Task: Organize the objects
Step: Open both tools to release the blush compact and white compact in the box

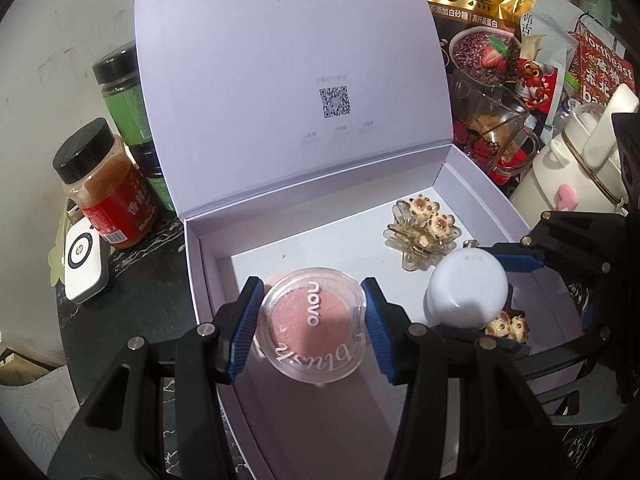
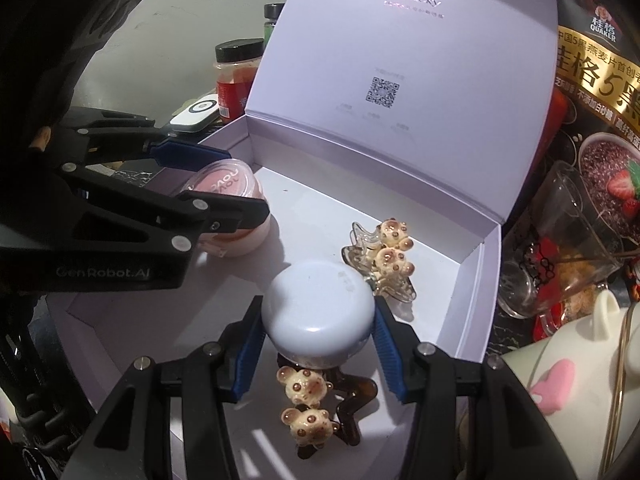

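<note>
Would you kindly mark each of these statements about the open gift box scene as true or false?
1. The left claw grips the pink blush compact. True.
2. The right claw is empty. False: it grips a white round jar.
3. The lid of the white box is closed. False: it stands open, showing a QR code inside.
4. Two bear hair clips lie in the box: a clear one and a brown one. True.
5. The red-labelled jar with a black cap sits inside the box. False: it stands outside, left of the box in the left wrist view.
</note>
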{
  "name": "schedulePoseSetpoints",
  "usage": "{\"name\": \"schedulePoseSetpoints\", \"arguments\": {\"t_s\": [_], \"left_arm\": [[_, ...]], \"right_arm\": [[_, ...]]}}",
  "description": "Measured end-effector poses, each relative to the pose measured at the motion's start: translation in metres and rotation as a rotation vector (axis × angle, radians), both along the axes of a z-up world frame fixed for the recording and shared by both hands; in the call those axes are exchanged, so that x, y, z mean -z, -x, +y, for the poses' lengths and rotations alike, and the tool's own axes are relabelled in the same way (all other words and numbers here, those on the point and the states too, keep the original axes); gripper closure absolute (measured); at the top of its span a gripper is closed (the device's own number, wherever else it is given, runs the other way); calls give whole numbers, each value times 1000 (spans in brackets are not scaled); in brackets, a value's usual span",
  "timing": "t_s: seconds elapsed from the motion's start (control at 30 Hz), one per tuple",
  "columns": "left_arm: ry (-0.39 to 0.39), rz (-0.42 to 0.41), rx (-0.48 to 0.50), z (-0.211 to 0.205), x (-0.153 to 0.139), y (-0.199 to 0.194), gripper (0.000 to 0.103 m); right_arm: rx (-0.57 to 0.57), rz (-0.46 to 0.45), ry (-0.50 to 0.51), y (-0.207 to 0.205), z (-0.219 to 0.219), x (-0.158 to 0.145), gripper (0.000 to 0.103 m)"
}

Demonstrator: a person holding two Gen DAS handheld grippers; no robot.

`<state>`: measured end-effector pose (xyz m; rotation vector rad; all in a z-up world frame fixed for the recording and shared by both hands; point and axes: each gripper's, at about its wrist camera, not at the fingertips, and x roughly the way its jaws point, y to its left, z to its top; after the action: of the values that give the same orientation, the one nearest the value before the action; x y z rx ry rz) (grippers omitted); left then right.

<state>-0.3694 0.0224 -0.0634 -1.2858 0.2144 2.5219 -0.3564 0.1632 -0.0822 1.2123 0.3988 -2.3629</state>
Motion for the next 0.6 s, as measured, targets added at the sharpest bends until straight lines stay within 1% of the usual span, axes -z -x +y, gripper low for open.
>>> {"name": "schedulePoseSetpoints", "arguments": {"t_s": [0.37, 0.6], "left_arm": [[20, 7, -8, 4, 1, 0, 54], [16, 0, -18, 5, -3, -2, 54]], "right_arm": [[7, -2, -24, -2, 0, 1, 50], [16, 1, -7, -2, 2, -2, 46]]}}
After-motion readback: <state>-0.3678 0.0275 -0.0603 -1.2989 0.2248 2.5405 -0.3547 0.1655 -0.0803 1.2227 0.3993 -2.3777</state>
